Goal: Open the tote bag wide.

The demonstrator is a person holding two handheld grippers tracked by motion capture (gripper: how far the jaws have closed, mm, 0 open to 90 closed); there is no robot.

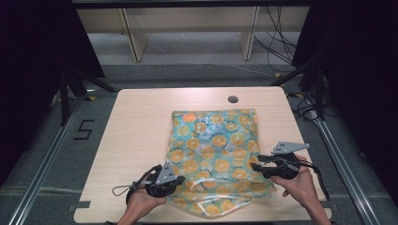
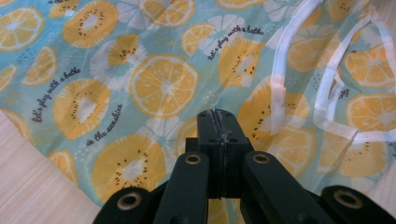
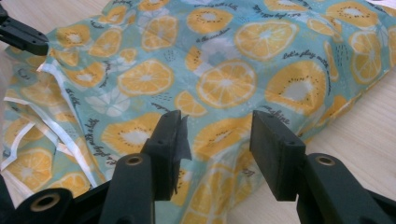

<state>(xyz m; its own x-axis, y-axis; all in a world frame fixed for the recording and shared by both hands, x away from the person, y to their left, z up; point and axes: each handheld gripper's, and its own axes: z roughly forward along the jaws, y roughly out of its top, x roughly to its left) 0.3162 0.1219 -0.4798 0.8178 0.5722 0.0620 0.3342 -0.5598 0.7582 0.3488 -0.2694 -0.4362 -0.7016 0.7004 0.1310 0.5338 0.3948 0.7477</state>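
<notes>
- A thin plastic bag (image 1: 213, 154) printed with orange slices and kiwi rounds on turquoise lies flat on the pale wooden counter (image 1: 136, 140); it sits right of the counter's middle, its far edge short of a round cable hole (image 1: 233, 99) and its near end reaching almost to the person's edge.
- In the left gripper view the bag (image 2: 154, 84) shows small script lines among the fruit; white-edged straps or seams (image 2: 327, 93) lie crumpled at its near end, and the same white trim (image 3: 56, 121) appears at the left of the right gripper view.
- The left tongs (image 1: 179, 177) rest at the bag's near left corner; in their own view the left tongs (image 2: 218, 122) are clenched, jaws pressed together with no gap; whether any film is pinched between them cannot be told.
- The right tongs (image 1: 254, 166) sit at the bag's right edge, near its lower end; in their own view the right tongs (image 3: 215, 135) stand released, jaws well apart over a raised fold of the bag (image 3: 224, 84), not gripping it.
- A hand (image 1: 141, 199) holds the left tool from the bottom of the high view; the other hand (image 1: 300, 185) holds the right one, a grey three-cornered plate (image 1: 288, 147) on top.
- Beyond the counter: grey floor, a pale shelf frame (image 1: 187, 28) and loose cables (image 1: 277, 42).
</notes>
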